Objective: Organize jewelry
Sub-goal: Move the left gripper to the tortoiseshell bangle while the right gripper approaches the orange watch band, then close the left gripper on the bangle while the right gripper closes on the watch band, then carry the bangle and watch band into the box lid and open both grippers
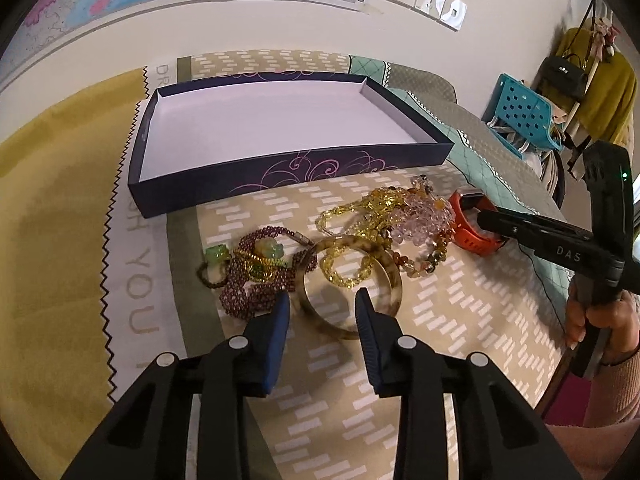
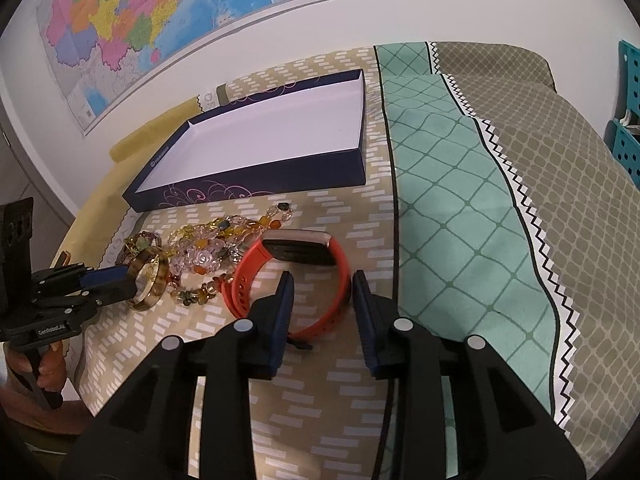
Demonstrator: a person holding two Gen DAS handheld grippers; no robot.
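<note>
A heap of jewelry is spread on a patterned tablecloth (image 1: 460,312) just in front of a shallow navy box (image 1: 280,176) with a white, unfilled floor. In the left wrist view, the left gripper (image 1: 322,305) is set over the near arc of a tortoiseshell bangle (image 1: 384,276); its blue pads stand narrowly apart on either side of that arc, and whether they press on it cannot be told. From the bangle, a garnet-coloured bead strand (image 1: 244,300) with green charms is seen at 9 o'clock, a yellow bead strand (image 1: 352,268) lies partly inside the ring, and a cluster of clear pink beads (image 1: 424,220) sits at 1 o'clock. In the right wrist view, the right gripper (image 2: 322,287) is placed around the near right curve of an orange smartwatch (image 2: 332,320), whose dark face is seen at 12 o'clock from the fingertips. The jaws are narrow, with the right pad against the strap's outer side and the left pad inside the loop; a firm hold cannot be confirmed. The box lies at 11 o'clock from the watch, well apart.
</note>
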